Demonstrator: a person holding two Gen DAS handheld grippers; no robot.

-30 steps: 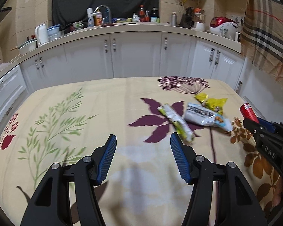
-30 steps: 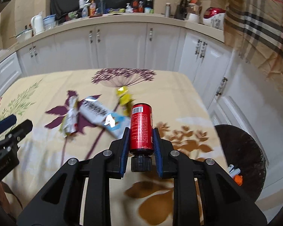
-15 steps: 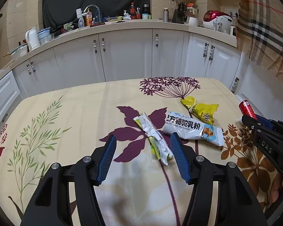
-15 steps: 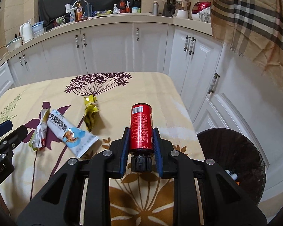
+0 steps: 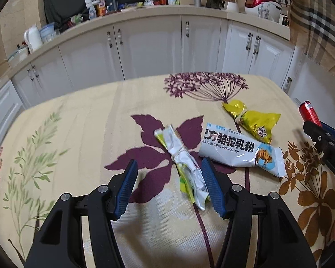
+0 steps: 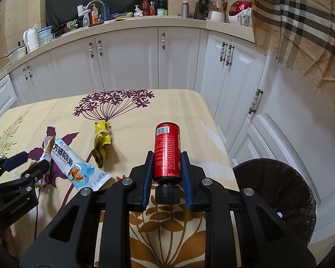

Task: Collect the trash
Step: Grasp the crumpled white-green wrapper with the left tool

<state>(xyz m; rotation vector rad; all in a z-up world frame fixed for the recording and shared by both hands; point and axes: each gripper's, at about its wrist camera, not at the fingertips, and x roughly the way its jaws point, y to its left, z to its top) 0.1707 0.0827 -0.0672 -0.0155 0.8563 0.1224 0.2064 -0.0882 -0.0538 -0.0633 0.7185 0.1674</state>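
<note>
My left gripper [image 5: 168,168] stands open over the flowered tablecloth [image 5: 78,134]. A crumpled white and green wrapper [image 5: 185,169] lies between its fingers, close to the right pad, untouched as far as I can tell. To its right lie a white milk powder packet [image 5: 239,151] and a yellow wrapper [image 5: 252,118]. My right gripper [image 6: 167,156] is shut on a red can [image 6: 167,151], held near the table's right edge. A dark mesh trash bin [image 6: 277,192] stands on the floor right of the table. The left gripper [image 6: 26,163] also shows in the right wrist view.
White kitchen cabinets [image 5: 145,44] run behind the table under a worktop crowded with bottles, a kettle [image 5: 32,36] and a rice cooker [image 5: 263,6]. A plaid cloth [image 6: 301,26] hangs at the upper right. The packet [image 6: 76,167] and yellow wrapper [image 6: 101,145] lie left of the can.
My left gripper has moved right and down, so the crumpled wrapper now lies between its fingers. My right gripper with the can has shifted toward the table's right edge and the bin.
</note>
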